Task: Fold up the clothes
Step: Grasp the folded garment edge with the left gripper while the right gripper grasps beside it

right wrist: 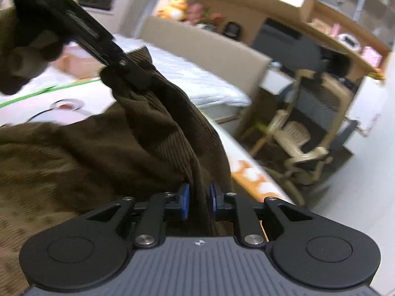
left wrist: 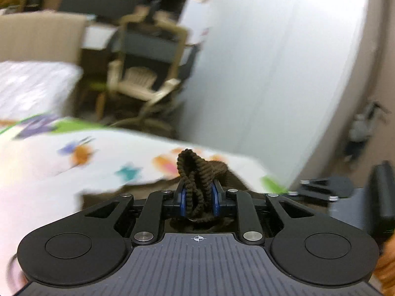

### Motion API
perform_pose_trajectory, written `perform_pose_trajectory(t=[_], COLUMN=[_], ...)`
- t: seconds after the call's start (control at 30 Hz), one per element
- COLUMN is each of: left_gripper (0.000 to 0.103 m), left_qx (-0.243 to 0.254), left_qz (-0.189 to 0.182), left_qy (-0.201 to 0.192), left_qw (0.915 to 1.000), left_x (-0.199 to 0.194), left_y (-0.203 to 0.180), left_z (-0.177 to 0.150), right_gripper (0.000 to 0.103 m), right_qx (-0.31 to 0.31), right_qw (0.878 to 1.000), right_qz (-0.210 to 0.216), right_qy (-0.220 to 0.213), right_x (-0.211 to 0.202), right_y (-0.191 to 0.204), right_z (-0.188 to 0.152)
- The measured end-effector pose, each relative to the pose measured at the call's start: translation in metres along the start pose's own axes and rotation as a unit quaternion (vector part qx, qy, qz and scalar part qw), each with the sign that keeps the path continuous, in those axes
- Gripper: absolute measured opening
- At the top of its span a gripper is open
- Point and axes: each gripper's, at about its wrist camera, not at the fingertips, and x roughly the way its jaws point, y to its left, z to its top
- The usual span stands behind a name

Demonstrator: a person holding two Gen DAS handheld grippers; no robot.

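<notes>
The garment [right wrist: 103, 148] is dark brown corduroy, finely ribbed, with a bunched, crinkled edge [left wrist: 197, 172] that looks like an elastic band. It lies partly spread on a bed whose white sheet [left wrist: 74, 162] is printed with orange, purple and teal shapes, and one part of it is pulled up off the bed into a taut ridge between the two tools. The left gripper [left wrist: 198, 197] has its blue-padded jaws clamped on the crinkled edge, which stands up in loops between them. The right gripper [right wrist: 199, 199] has its jaws pressed on a fold of the same cloth that runs between the blue pads. Seen from the right wrist, the left gripper [right wrist: 123, 69] pinches the cloth higher up. Beyond the bed stand a beige headboard [right wrist: 197, 44], a pale office chair [right wrist: 303, 133] at a desk, and a shelf with soft toys [right wrist: 175, 6]; all are blurred.
</notes>
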Motion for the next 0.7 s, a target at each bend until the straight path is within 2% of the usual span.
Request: perform_pose_trajectory(t=[0.03,0.1,0.13,0.17,0.2,0.27,0.33,0.4,0.5,0.57,0.6,0.67,0.7], left_gripper=[0.022,0.025,0.028,0.035,0.040,0.058,0.066,0.066,0.066,0.066,0.066,0.058,0.055], left_qx=[-0.005,-0.019,-0.025,-0.037,-0.049,-0.069,-0.076,-0.072,-0.052,-0.049,-0.054,-0.057,-0.058], left_qz=[0.017,0.052,0.068,0.066,0.063,0.049,0.028,0.009,-0.029,-0.061,-0.064,-0.026,-0.006], left_qy=[0.013,0.055,0.071,0.071,0.071,0.057,0.033,0.019,0.020,0.040,0.052,0.074,0.085], left_qw=[0.9997,0.9969,0.9949,0.9946,0.9943,0.9948,0.9962,0.9972,0.9980,0.9961,0.9951,0.9953,0.9947], left_x=[-0.001,0.002,0.001,-0.005,-0.010,-0.020,-0.025,-0.023,0.005,0.023,0.033,0.047,0.053], left_y=[0.010,0.031,0.039,0.046,0.052,0.059,0.056,0.049,0.027,0.017,0.014,0.022,0.026], left_z=[-0.008,-0.032,-0.042,-0.045,-0.048,-0.047,-0.038,-0.030,-0.022,-0.024,-0.028,-0.034,-0.036], right_gripper=[0.016,0.024,0.032,0.039,0.041,0.044,0.044,0.044,0.044,0.044,0.044,0.047,0.049], right_qx=[-0.002,0.002,0.004,0.016,0.031,0.075,0.125,0.165,0.204,0.227,0.231,0.239,0.228], right_qw=[1.000,1.000,0.999,0.999,0.999,0.997,0.992,0.986,0.979,0.973,0.971,0.967,0.969], right_qz=[0.014,0.029,0.037,0.037,0.036,0.031,0.023,0.018,0.024,0.033,0.035,0.040,0.033], right_qy=[0.004,0.010,0.013,0.011,0.009,0.006,0.003,0.005,0.020,0.039,0.054,0.083,0.084], right_x=[0.001,-0.001,-0.003,-0.005,-0.007,-0.009,-0.007,0.003,0.029,0.049,0.058,0.077,0.081], right_y=[0.006,0.008,0.009,0.005,-0.004,-0.022,-0.040,-0.052,-0.059,-0.060,-0.058,-0.054,-0.050], right_z=[-0.002,-0.005,-0.007,-0.007,-0.005,0.000,0.003,0.003,0.001,-0.003,-0.008,-0.018,-0.023])
